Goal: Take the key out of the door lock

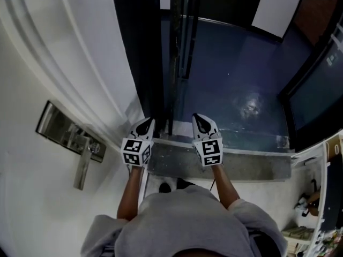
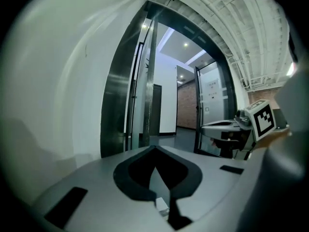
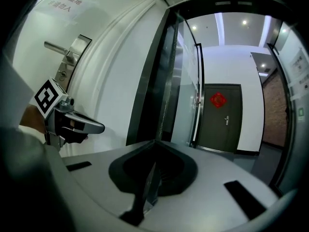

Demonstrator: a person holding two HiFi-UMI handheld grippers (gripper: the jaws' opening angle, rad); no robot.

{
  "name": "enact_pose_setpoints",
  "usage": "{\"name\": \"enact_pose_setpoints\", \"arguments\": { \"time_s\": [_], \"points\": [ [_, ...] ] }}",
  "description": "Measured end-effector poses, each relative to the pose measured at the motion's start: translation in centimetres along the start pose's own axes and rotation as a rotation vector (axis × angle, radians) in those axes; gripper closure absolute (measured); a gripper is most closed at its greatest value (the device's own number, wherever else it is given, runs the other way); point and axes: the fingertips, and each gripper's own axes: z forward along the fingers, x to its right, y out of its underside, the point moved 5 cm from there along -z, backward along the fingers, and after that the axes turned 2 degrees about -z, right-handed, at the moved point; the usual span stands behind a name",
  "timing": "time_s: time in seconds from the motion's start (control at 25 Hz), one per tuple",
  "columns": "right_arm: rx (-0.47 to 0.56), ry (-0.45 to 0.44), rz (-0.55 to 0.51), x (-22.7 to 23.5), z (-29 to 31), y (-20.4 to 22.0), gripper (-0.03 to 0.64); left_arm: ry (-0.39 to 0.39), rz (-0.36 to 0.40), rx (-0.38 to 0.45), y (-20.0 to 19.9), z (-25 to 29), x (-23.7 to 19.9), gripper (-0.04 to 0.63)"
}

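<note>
The white door (image 1: 32, 63) stands at my left, with a metal lock plate (image 1: 67, 133) and a lever handle (image 1: 83, 167) on it. The right gripper view shows the same plate (image 3: 72, 57) and handle (image 3: 55, 46) up at the left. I cannot make out a key in either view. My left gripper (image 1: 143, 126) and right gripper (image 1: 201, 123) are held side by side in front of the person's chest, well to the right of the lock. Both are shut, with nothing between the jaws: left (image 2: 154, 151), right (image 3: 155, 146).
A dark door frame (image 1: 144, 52) and a glass panel (image 1: 182, 36) rise just ahead. A grey stone threshold (image 1: 241, 162) leads to a dark blue corridor floor (image 1: 236, 63). A dark door with a red ornament (image 3: 218, 99) closes the far end. Clutter sits at the lower right (image 1: 316, 213).
</note>
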Motion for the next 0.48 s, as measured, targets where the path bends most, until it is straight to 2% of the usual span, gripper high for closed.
{"name": "enact_pose_setpoints", "arguments": {
  "time_s": [0.2,0.48],
  "points": [
    [0.020,-0.063,-0.014,1.3,2.2,0.1,0.594,-0.071,-0.004,0.007,-0.5,1.0,-0.7,0.578],
    [0.057,-0.238,-0.031,1.9,6.1,-0.4,0.594,-0.225,-0.030,0.011,-0.9,1.2,-0.8,0.578]
  ]
}}
